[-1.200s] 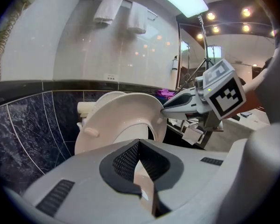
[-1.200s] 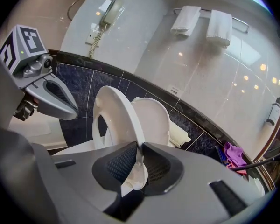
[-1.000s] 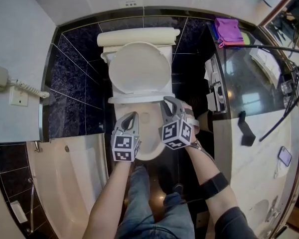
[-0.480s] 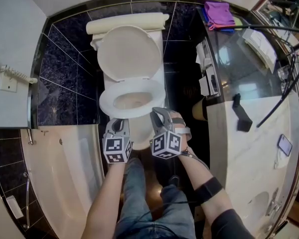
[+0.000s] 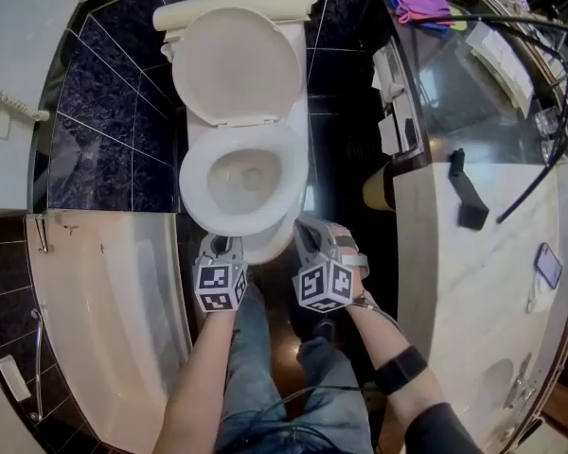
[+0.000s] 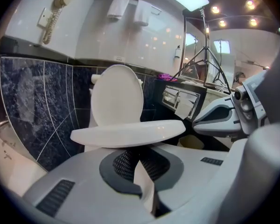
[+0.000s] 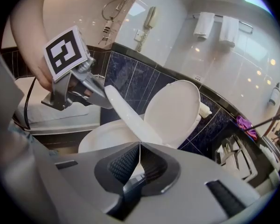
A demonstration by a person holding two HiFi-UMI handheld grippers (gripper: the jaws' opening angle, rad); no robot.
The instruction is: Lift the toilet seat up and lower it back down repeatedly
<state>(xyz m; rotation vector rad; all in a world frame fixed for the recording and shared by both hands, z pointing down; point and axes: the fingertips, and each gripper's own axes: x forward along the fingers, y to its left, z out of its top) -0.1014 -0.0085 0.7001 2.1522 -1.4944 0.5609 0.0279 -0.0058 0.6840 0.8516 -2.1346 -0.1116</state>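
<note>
The seat [image 5: 195, 180] hangs a little above the bowl [image 7: 99, 139], hinged at the bowl's back edge below the upright lid [image 5: 239, 60]. Its long axis runs from that hinge toward the person, and its front rim lies crosswise at the near end. The left gripper [image 6: 136, 149] sits under the front-left of the rim and the right gripper [image 7: 139, 144] under the front-right. The seat therefore lies above and ahead of each, and neither hand is clearly nearer. The left gripper's jaws meet at the tips with nothing between them, and the seat's underside crosses just over them. The right gripper's jaws have just been closing and stand together but for a hairline, with nothing between the pads and the tips at the seat's lower edge. The seat seems to rest on the closed tips, not pinched, though contact is hard to make out. The coming move, I judge, swings the front rim about the back hinge: down onto the bowl's front edge or up toward the lid, both tips level under the rim so it does not twist
</note>
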